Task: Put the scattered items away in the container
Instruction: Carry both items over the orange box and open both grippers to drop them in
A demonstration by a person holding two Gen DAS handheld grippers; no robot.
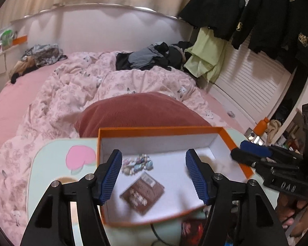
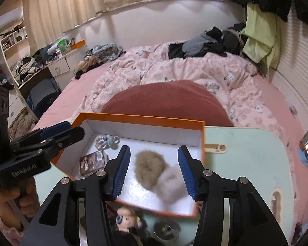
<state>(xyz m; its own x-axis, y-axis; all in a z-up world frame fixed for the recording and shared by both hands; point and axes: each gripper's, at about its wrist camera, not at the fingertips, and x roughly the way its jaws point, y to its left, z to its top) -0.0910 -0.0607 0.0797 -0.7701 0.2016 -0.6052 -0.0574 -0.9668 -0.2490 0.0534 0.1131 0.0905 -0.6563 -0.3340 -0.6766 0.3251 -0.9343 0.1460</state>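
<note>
**Both grippers spread over orange box**

While both hover above the orange box (image 1: 232, 136) on the mint tray table (image 2: 246, 153), left gripper (image 1: 154, 176) & right gripper (image 2: 154, 172) stand spread, nothing pinched. Inside box: brown packet (image 1: 142, 193), shell bracelet (image 1: 137, 164), tan fur puff (image 2: 147, 170), pale fur puff (image 2: 172, 184). Doll (image 2: 127, 219) lies on table just outside box, near edge.

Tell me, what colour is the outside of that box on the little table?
Orange outside, white inside; the box shows best in the right wrist view.

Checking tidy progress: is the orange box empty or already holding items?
Holding items. The orange box contains a shell bracelet, a brown packet, and two fur pompoms.
</note>
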